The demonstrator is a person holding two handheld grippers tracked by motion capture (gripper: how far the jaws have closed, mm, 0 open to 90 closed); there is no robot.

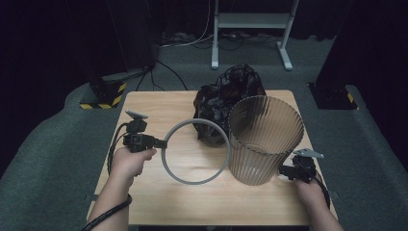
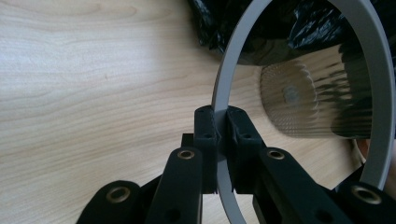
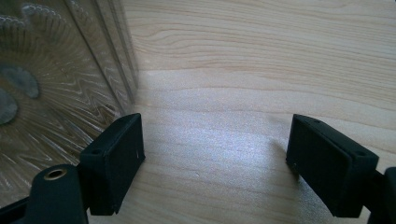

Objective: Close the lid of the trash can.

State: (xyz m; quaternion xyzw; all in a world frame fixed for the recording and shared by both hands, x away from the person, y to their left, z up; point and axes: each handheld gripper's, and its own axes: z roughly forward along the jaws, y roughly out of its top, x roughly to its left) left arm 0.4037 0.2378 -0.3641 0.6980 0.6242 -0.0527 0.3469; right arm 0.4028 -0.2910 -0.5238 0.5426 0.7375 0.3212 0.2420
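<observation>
Grey plastic is sitting pinched between the black jaws of the left gripper [image 2: 223,140], which is clamped on the near-left edge of the ring [image 1: 195,151] and holding it just above the wooden surface [image 1: 144,202], close to level in the high view, while the hand [image 1: 129,161] behind it is gripping the handle. That hold is looking thin: the jaws are biting only a narrow band of the hoop, so the ring is likely to swivel or droop at its far side, and any tilt is risking a knock against what stands beside it. To the right, the right gripper [image 3: 217,154] is resting low by the surface with its jaws standing wide apart and nothing between them; it is sitting at the foot of the ribbed clear bin [image 1: 264,139] without holding it, so a bump from the ring could be sliding or tipping that bin unchecked. The ring's right edge is already overlapping the bin's wall in the high view, though whether they are touching I cannot tell. Farther back, a crumpled black plastic bag [image 1: 226,96] is lying against the bin and behind the ring, crowding the far side. Beyond the surface, cables are trailing over grey carpet beneath a white desk frame [image 1: 250,29]
</observation>
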